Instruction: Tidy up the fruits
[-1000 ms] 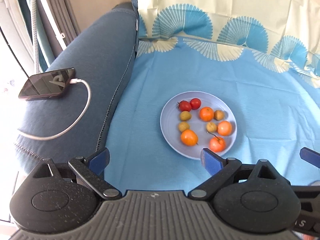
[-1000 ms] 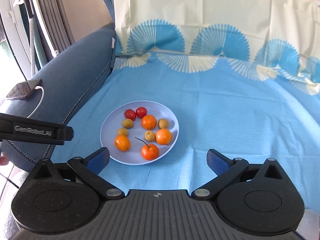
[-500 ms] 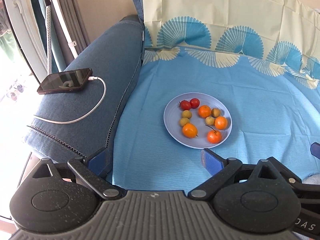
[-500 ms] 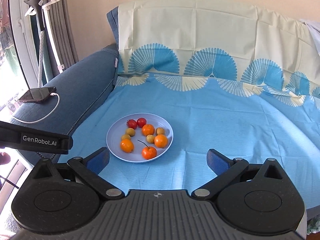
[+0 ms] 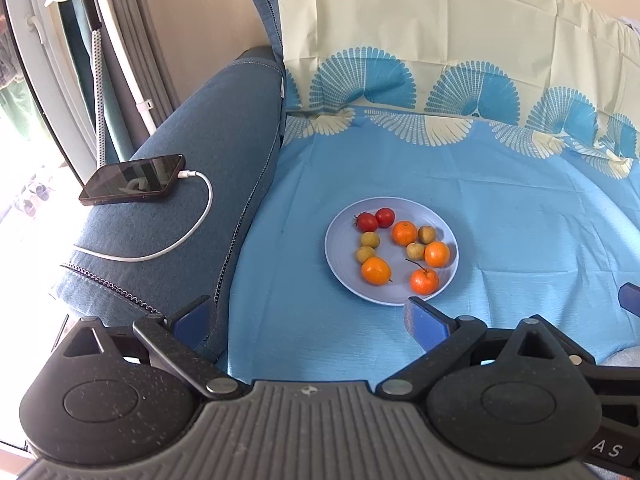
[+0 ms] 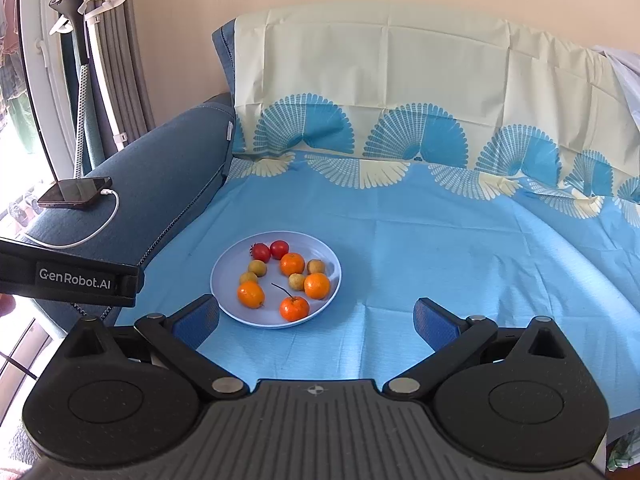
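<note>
A pale blue plate sits on the blue cloth and holds two red tomatoes, several orange mandarins and several small yellow-brown fruits. My left gripper is open and empty, well short of the plate, above the cloth's near edge. My right gripper is open and empty, near and to the right of the plate. The left gripper's body shows at the left edge of the right wrist view.
A phone on a white charging cable lies on the blue sofa armrest to the left. The cloth covers the seat and backrest. A garment steamer stand and curtains stand at far left.
Both grippers have pulled back and up from the plate, so the plate looks smaller and more of the sofa and backrest shows. Both stay open. The fruits have not moved.
</note>
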### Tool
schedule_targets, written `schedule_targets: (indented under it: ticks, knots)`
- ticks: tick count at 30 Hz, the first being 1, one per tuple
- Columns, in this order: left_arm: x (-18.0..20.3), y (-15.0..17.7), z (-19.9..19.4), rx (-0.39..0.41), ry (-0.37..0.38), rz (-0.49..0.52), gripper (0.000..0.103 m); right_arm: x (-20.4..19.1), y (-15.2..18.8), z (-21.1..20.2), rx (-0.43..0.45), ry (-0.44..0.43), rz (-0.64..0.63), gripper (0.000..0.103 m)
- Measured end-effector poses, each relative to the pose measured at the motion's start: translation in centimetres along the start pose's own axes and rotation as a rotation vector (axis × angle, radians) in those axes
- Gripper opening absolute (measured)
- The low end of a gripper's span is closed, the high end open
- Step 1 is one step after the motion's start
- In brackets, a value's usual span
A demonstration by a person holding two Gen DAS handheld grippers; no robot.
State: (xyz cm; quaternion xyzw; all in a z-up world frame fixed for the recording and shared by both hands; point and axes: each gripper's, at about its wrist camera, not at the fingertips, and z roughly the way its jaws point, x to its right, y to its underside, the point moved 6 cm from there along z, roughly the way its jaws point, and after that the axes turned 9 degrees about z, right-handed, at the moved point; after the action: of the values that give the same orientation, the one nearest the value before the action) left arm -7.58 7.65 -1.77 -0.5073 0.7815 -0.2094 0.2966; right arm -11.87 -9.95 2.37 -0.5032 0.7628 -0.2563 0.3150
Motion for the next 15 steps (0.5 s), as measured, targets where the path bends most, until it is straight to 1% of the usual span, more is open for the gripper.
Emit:
schedule_targets:
  ticks: [15]
  knots:
    - [0.19, 0.08, 0.40, -0.010, -0.001, 0.009, 0.101, 0.08, 0.22, 0.60, -0.016, 0.003, 0.011, 0.102]
